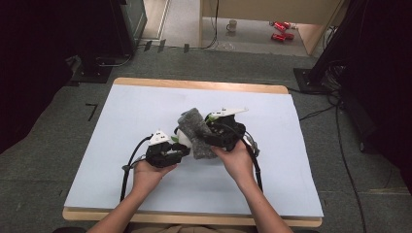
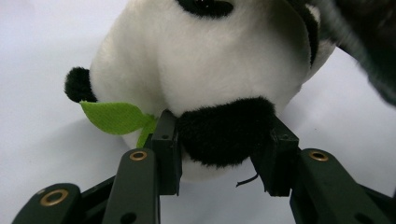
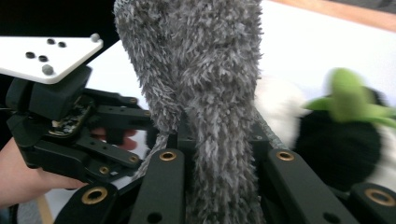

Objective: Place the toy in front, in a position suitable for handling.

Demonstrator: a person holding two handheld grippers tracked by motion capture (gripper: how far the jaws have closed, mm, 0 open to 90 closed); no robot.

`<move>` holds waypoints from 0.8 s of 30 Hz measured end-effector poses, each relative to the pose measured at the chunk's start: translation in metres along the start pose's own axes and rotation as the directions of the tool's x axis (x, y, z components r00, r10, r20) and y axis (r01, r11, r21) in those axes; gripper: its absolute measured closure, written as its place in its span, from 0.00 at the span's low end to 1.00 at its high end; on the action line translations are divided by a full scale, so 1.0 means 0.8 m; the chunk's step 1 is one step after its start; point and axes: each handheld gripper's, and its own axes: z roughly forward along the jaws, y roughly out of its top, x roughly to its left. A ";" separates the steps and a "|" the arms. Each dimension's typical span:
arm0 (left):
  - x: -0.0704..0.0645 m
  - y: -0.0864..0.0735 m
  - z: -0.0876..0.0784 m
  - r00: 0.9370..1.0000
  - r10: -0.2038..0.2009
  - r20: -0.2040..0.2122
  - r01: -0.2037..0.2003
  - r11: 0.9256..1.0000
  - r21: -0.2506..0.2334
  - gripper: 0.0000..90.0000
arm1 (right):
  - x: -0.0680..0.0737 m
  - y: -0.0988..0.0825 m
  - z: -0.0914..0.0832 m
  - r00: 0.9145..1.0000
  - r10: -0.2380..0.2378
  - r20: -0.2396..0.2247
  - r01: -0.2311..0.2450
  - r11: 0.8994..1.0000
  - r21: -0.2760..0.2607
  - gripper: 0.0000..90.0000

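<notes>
Tongs (image 3: 219, 158) gripping probably sock (image 3: 201, 84)

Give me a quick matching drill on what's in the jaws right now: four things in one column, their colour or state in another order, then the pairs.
Things:
1. panda toy
2. fuzzy cloth
3. leaf
4. table cover

Colour or state:
A. green, sticking out beside the toy's black part
B. grey, clamped by the right gripper
C. pale blue, lying flat
D. black and white, pinched by the left gripper

Pairs: 1-D, 2-B, 3-A, 4-C
</notes>
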 end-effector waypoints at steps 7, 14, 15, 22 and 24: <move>-0.008 -0.001 -0.003 1.000 0.014 -0.010 -0.014 1.000 0.002 0.64 | 0.017 -0.002 0.026 0.999 -0.040 -0.024 0.041 0.998 0.045 0.84; -0.005 -0.001 -0.001 1.000 0.012 -0.010 -0.012 1.000 0.018 0.64 | 0.005 -0.011 0.036 0.996 -0.089 -0.001 0.089 0.994 0.056 0.85; -0.004 -0.001 -0.001 1.000 0.014 -0.011 -0.014 1.000 0.020 0.64 | 0.003 -0.011 0.035 0.995 -0.101 0.010 0.100 0.994 0.054 0.85; 0.009 0.001 -0.004 1.000 -0.026 0.011 0.026 0.999 0.037 0.65 | -0.024 -0.016 0.014 0.991 -0.083 0.103 0.077 0.996 0.053 0.84; 0.009 0.001 -0.004 1.000 -0.022 0.016 0.021 0.999 0.039 0.65 | -0.037 -0.018 0.007 0.995 -0.053 0.084 0.048 0.997 0.058 0.85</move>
